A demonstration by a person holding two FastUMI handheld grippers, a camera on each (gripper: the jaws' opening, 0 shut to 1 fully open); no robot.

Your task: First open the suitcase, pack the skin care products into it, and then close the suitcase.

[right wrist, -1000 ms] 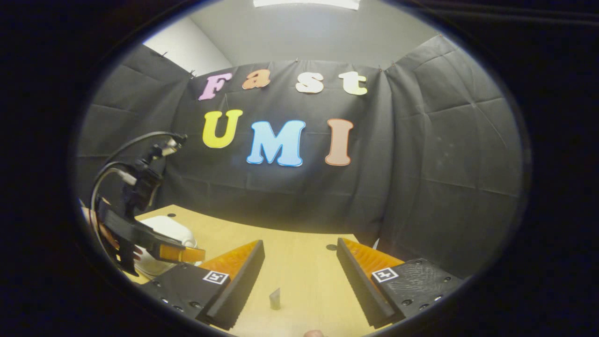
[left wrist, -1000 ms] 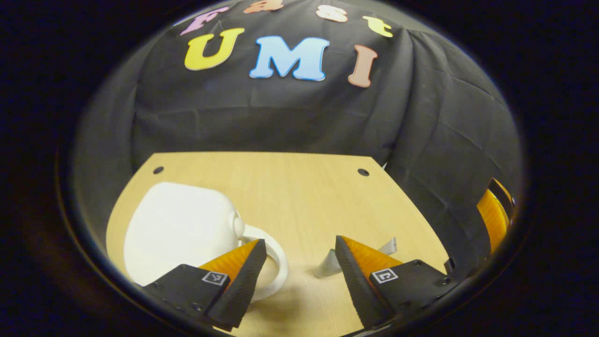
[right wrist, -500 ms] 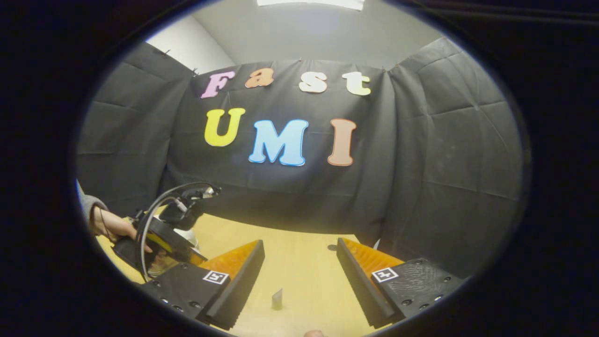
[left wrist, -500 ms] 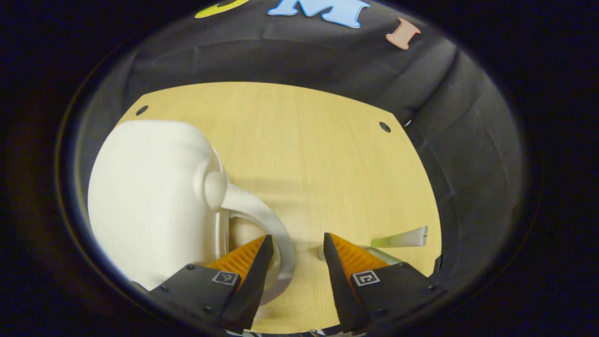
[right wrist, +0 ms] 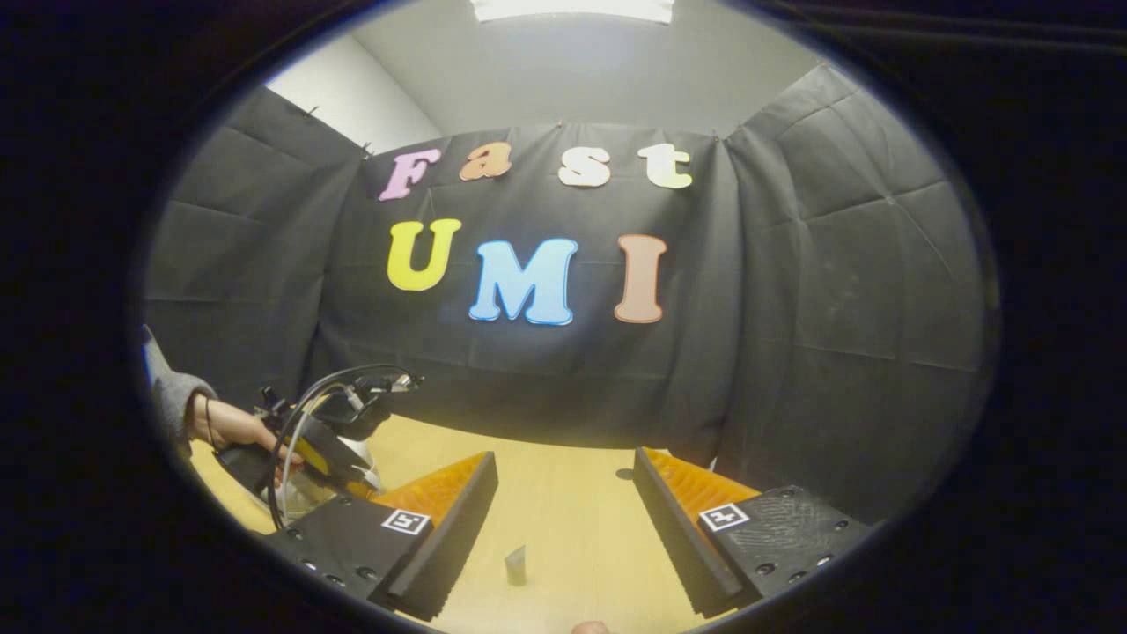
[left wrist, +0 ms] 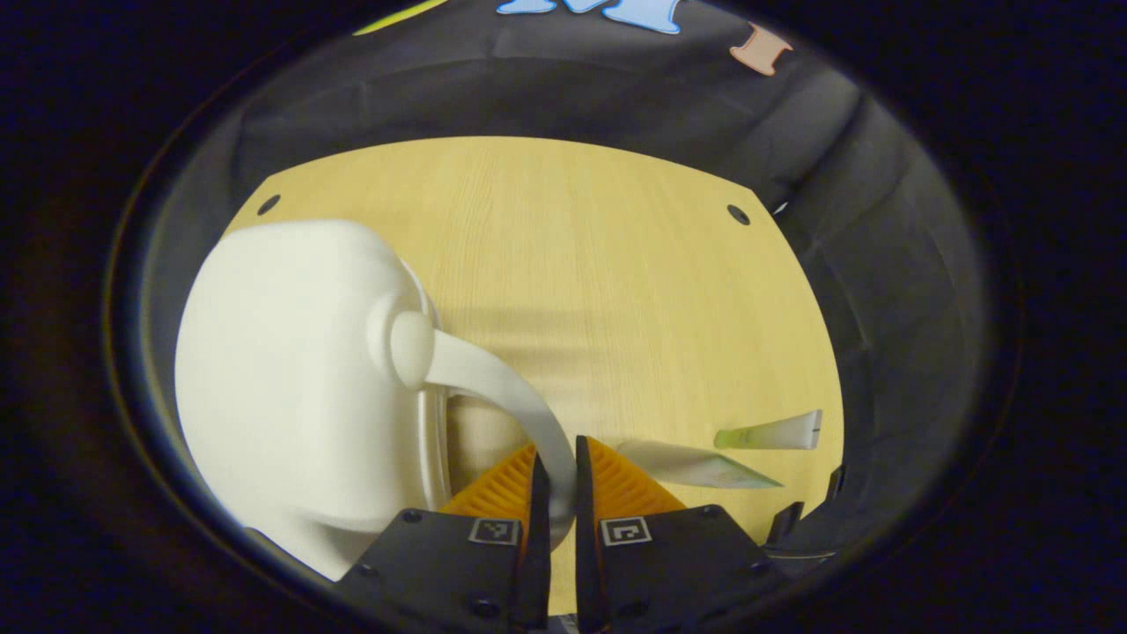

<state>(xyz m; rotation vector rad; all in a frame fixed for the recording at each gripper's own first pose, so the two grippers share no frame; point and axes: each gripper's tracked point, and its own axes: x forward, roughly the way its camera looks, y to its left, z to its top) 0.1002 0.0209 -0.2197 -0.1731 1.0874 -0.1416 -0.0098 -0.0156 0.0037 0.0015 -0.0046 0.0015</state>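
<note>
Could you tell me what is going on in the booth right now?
A person is working with a tool in each hand. The left tool is shut on the handle of the closed white suitcase, seemingly to open it. Two skin care tubes lie on the table beside it. The right tool hangs open.

A light wooden bench (left wrist: 572,264) stood against the black cloth wall (right wrist: 792,352), its grain running away from the camera. Two small dark holes (left wrist: 738,214) sat near the bench's far edge, one toward each far corner. Above the wall, a plain grey ceiling (right wrist: 572,79) carried a bright light panel (right wrist: 572,9).
</note>
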